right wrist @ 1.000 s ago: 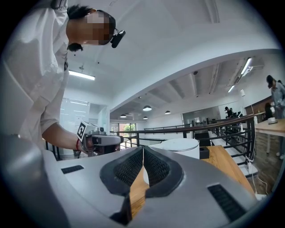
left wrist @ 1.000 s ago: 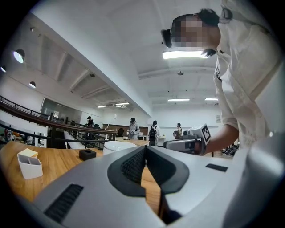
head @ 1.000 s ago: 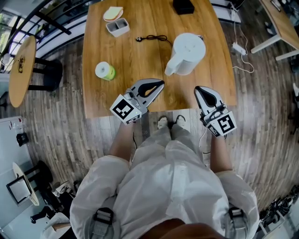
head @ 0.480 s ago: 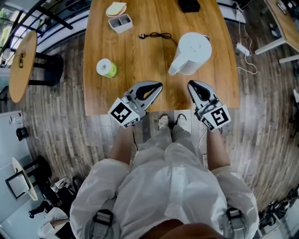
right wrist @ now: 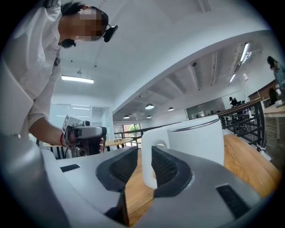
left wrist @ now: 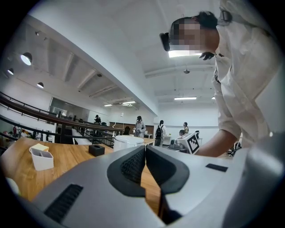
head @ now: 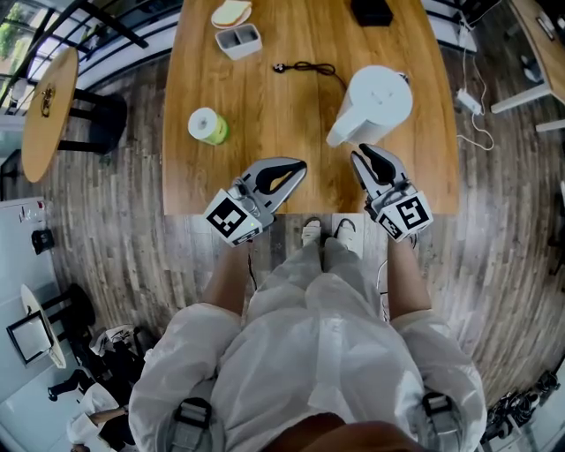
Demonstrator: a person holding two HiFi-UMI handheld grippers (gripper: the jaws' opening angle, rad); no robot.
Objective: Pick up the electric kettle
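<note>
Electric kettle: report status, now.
Left hand-held gripper shut, empty. Right hand-held gripper: jaws just been opening, nothing between them yet, tips near handle. Electric kettle upright on table, untouched. Nothing in the way.

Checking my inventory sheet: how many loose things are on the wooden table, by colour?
White: 2, white plastic electric kettle, white divided tray
Black: 2, black power cord, black rectangular box
Green-and-white: 1, round roll
Cream: 1, flat rounded piece
Total: 6

Big open-plan office/lab hall: wood desks (head: pixel 265 110), strip lights (left wrist: pixel 186 98) overhead, railing (left wrist: pixel 76 121) & ppl (left wrist: pixel 140 126) past left fingers (left wrist: pixel 134 164).
</note>
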